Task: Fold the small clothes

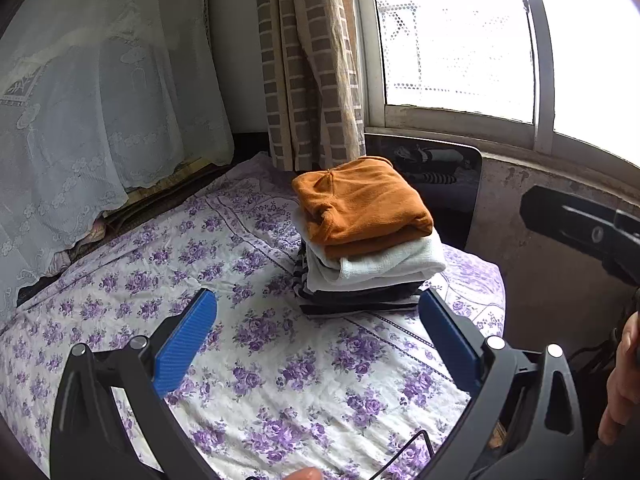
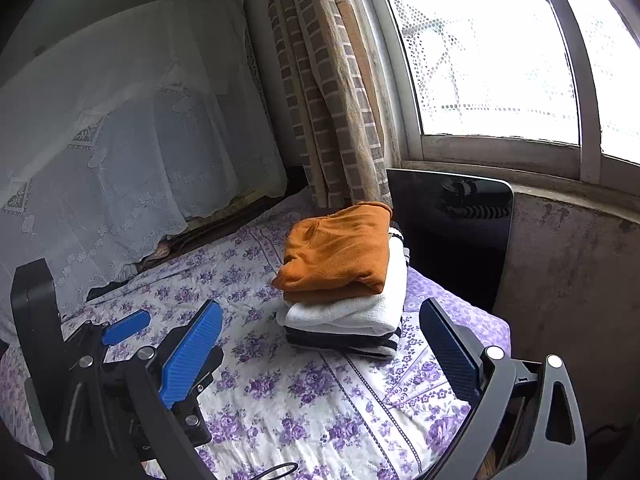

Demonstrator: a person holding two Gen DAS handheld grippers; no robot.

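A stack of folded small clothes stands on the purple-flowered bed sheet: an orange garment on top, a white one under it, dark striped ones at the bottom. The stack also shows in the right wrist view, with the orange garment topmost. My left gripper is open and empty, just in front of the stack. My right gripper is open and empty, also in front of the stack. The left gripper's blue pad shows at the left of the right wrist view.
A checked curtain hangs behind the stack. A window is at the right, with a dark panel under it against a concrete wall. A lace cover drapes furniture at the left.
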